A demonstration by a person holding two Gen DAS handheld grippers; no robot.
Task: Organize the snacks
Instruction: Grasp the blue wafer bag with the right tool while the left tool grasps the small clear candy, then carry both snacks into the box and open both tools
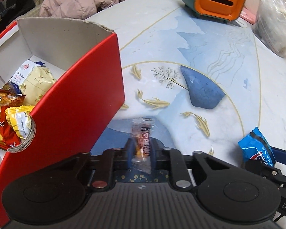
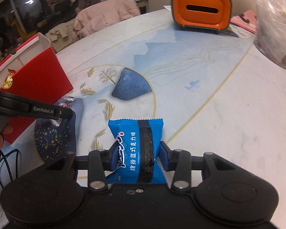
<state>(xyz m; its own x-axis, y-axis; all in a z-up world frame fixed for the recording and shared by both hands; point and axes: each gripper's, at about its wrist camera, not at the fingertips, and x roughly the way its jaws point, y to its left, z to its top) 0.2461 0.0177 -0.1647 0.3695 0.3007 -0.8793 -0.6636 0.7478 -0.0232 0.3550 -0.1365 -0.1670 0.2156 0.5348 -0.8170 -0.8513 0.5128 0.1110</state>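
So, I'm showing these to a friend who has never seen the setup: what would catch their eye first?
Probably the blue snack packet, clamped in the right gripper over the painted tabletop. Next, the tall red box on the left, already holding several snacks, with the left gripper shut on a small clear-wrapped candy beside it. At the far edge sits an orange-faced tissue holder.

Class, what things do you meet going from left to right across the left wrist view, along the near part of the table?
Red cardboard box → small clear-wrapped candy in the left claw → blue snack packet.
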